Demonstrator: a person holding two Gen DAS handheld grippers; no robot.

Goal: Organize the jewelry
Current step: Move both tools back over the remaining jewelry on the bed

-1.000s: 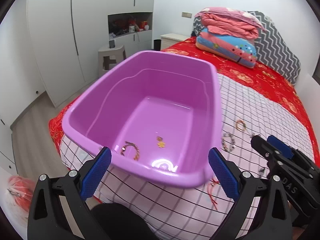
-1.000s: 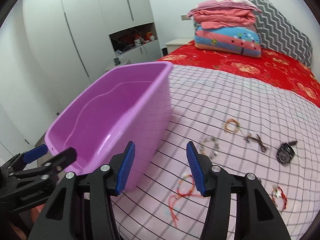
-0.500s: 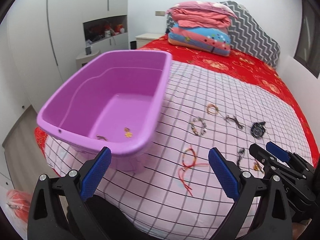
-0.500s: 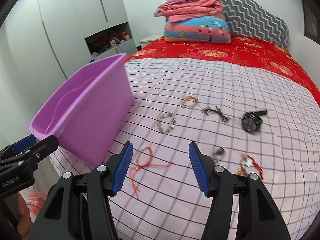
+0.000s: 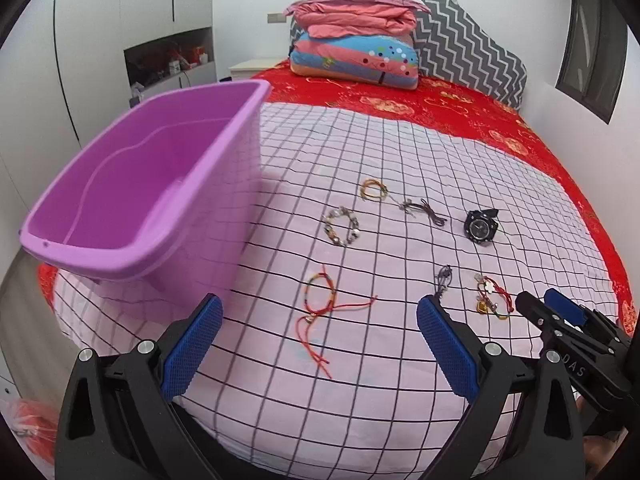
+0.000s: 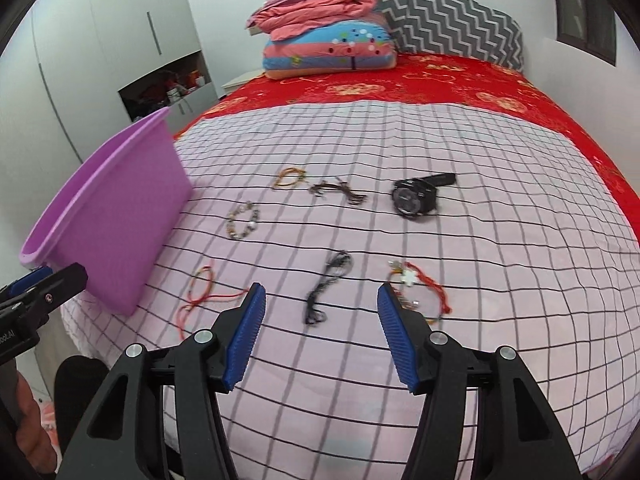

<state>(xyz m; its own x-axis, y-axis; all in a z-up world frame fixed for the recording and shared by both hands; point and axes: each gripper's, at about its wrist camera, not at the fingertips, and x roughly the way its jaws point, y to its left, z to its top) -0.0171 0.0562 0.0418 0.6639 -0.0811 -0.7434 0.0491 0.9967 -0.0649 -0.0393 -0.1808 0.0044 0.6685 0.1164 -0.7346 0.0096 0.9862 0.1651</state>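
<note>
Both tools are hovering above the near end of the bed (image 5: 400,152), over its pink checked sheet. The left tool (image 5: 318,338) is standing wide open with nothing between its blue pads, and the right tool (image 6: 320,332) is likewise spread open and holding nothing.

In the left wrist view, the purple plastic tub (image 5: 132,192) is sitting on the sheet at about 10 o'clock from the left tool. A red cord bracelet (image 5: 320,300) is lying just beyond the gap of the left tool, at 12 o'clock. Farther off at 12 o'clock a beaded bracelet (image 5: 341,225) is resting, with an orange cord bracelet (image 5: 373,190) behind it. A brown cord piece (image 5: 422,210) is lying at 1 o'clock, and a black wristwatch (image 5: 481,226) is well apart at 2 o'clock.

In the right wrist view, a dark chain (image 6: 328,286), blurred, is lying at 12 o'clock just ahead of the right tool's gap. A red string bracelet with a white charm (image 6: 420,286) is lying beside the right-hand pad, at 1 o'clock. Folded quilts (image 6: 332,40) are stacked at the far end of the bed, against a zigzag-patterned cushion (image 6: 452,12).
</note>
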